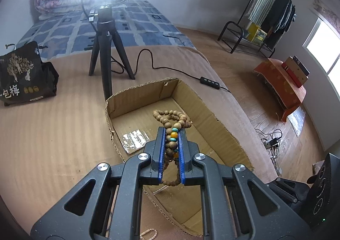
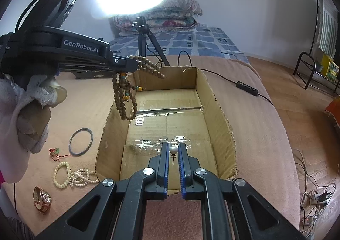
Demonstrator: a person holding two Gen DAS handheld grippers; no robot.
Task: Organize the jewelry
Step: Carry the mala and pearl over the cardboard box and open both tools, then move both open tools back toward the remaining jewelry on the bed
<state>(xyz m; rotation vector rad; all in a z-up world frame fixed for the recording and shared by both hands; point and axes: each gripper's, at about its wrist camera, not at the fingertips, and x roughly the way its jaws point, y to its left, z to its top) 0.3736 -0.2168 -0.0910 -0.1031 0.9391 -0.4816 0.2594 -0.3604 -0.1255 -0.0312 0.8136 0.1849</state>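
- Left gripper (image 1: pixel 171 133) clamps a long brown wooden bead strand with amber and turquoise beads (image 1: pixel 173 122), hanging above the open cardboard box (image 2: pixel 221 112).
- Right gripper (image 2: pixel 173 150) pinches a white pearl stud earring (image 2: pixel 173 150) over that box.

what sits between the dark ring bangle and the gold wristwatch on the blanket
In the right wrist view, cream pearl bead bracelets lie between dark ring bangle and gold wristwatch.
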